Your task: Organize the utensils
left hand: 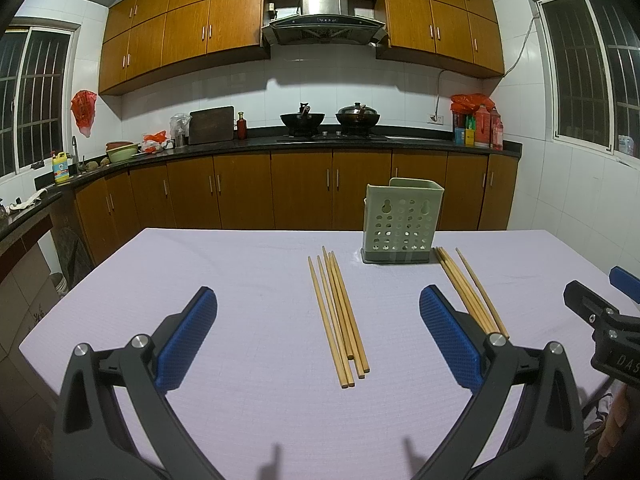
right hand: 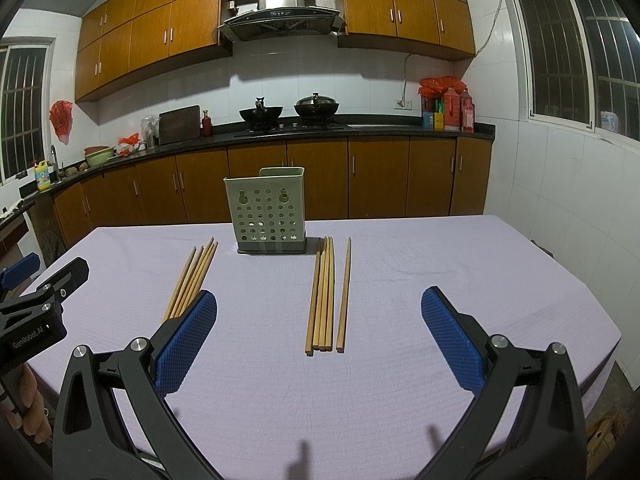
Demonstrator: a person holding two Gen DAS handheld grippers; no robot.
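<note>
A pale green perforated utensil holder (left hand: 402,222) (right hand: 266,210) stands upright at the far side of the lilac-covered table (left hand: 200,264) (right hand: 460,260). It looks empty from here. Two bunches of wooden chopsticks lie flat in front of it. The left bunch (left hand: 340,316) (right hand: 194,276) lies between my left gripper's (left hand: 318,292) open fingers, which hover above the cloth. The right bunch (right hand: 322,296) (left hand: 468,292), with one stick (right hand: 345,292) slightly apart, lies ahead of my open right gripper (right hand: 319,294). Neither gripper holds anything. Each gripper shows at the other view's edge (left hand: 600,284) (right hand: 48,270).
Dark kitchen counters (left hand: 240,146) with two woks (left hand: 302,120), bottles and bowls run behind the table, over wooden cabinets. The table's right edge (right hand: 592,300) is near a tiled wall. A person's hand (right hand: 32,400) holds the left gripper's handle.
</note>
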